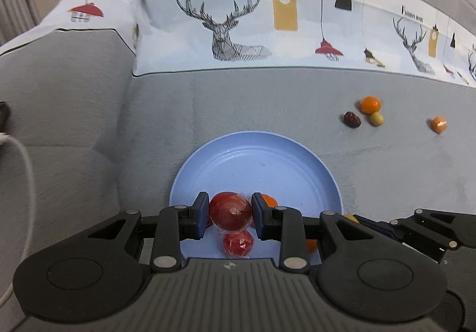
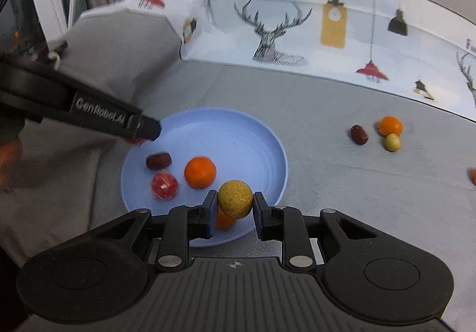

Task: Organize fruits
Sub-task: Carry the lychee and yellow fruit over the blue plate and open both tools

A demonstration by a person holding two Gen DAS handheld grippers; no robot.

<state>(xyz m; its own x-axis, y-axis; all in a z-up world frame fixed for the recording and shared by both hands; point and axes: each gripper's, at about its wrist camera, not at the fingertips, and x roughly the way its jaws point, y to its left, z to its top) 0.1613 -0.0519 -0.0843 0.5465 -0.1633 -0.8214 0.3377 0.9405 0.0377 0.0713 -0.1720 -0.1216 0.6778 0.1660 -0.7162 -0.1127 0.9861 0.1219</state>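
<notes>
A light blue plate (image 1: 267, 165) (image 2: 238, 138) lies on the grey sofa seat. My left gripper (image 1: 229, 213) is shut on a wrapped red fruit (image 1: 230, 210) above the plate's near edge; it shows in the right wrist view (image 2: 142, 128) over the plate's left rim. My right gripper (image 2: 235, 204) is shut on a yellow speckled fruit (image 2: 235, 198) above the plate's near part. In the plate lie a wrapped red fruit (image 2: 164, 185) (image 1: 238, 244), an orange (image 2: 200, 172), a dark red date (image 2: 158, 160) and another orange (image 2: 224, 220), partly hidden.
On the seat to the right lie a date (image 1: 352, 119) (image 2: 358, 134), an orange (image 1: 369, 104) (image 2: 390, 125), a small yellow-green fruit (image 1: 376, 118) (image 2: 392, 142) and a wrapped orange fruit (image 1: 439, 124). A printed cover (image 1: 267, 19) drapes the backrest. A white cable (image 1: 26, 171) lies left.
</notes>
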